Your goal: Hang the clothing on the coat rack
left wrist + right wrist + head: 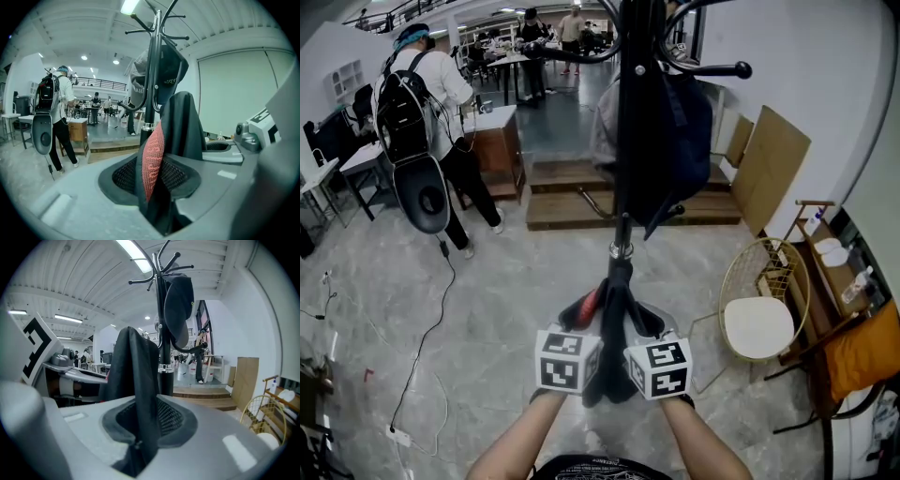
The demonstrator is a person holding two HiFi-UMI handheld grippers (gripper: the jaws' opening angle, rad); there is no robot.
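Not yet hung on rack: garment pinched in right gripper, slack between parted jaws of left gripper.

My head camera looked steeply down from above, with the left gripper and right gripper near and the coat rack just beyond. Each gripper camera sat close behind its own jaws, facing forward past the dark clothing. All three views shared the rack.
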